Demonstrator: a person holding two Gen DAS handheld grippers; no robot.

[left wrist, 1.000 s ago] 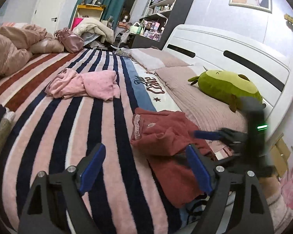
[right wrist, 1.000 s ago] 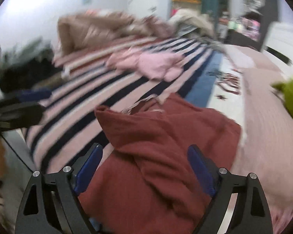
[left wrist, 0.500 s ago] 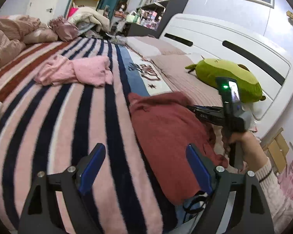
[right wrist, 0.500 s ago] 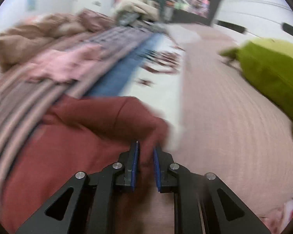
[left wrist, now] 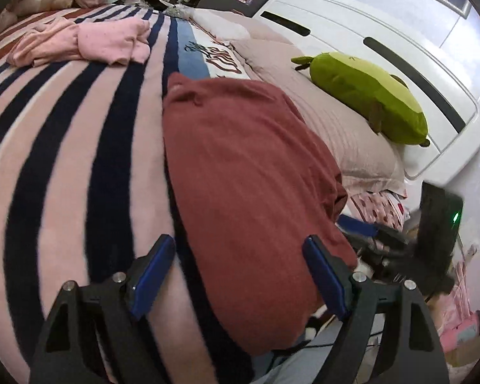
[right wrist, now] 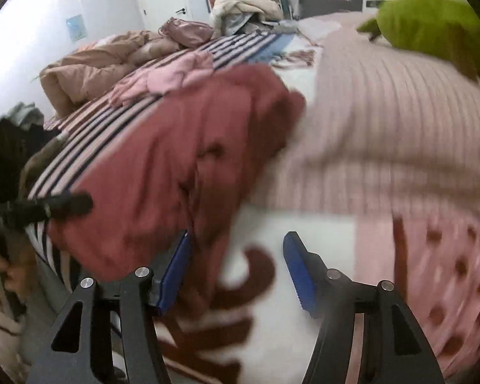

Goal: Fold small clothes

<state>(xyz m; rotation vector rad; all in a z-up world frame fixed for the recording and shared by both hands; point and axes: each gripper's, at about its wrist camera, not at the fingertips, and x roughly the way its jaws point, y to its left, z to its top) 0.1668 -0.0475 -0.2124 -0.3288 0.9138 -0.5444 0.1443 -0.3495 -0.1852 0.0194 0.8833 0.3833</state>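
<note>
A dark red garment (left wrist: 246, 176) lies spread flat on the striped blanket (left wrist: 64, 160), running from mid-bed to the near edge. My left gripper (left wrist: 240, 275) is open, its jaws straddling the garment's near end just above it. The right gripper (left wrist: 361, 227) shows as a blurred shape at the garment's right edge. In the right wrist view the right gripper (right wrist: 236, 268) is open and empty, its left finger beside the red garment's (right wrist: 176, 166) near corner. The left gripper's finger (right wrist: 60, 206) shows at the left there.
A crumpled pink garment (left wrist: 89, 41) lies further back on the blanket. A green plush toy (left wrist: 368, 96) rests on the ribbed pillow (left wrist: 352, 140) by the white headboard (left wrist: 384, 48). A beige quilt (right wrist: 96, 70) and dark clothes (right wrist: 9, 147) lie at the far side.
The right gripper has let go of the red garment and opened, drawing back toward the bed's edge. The garment now lies flat. My left gripper has moved down close over its near end.
</note>
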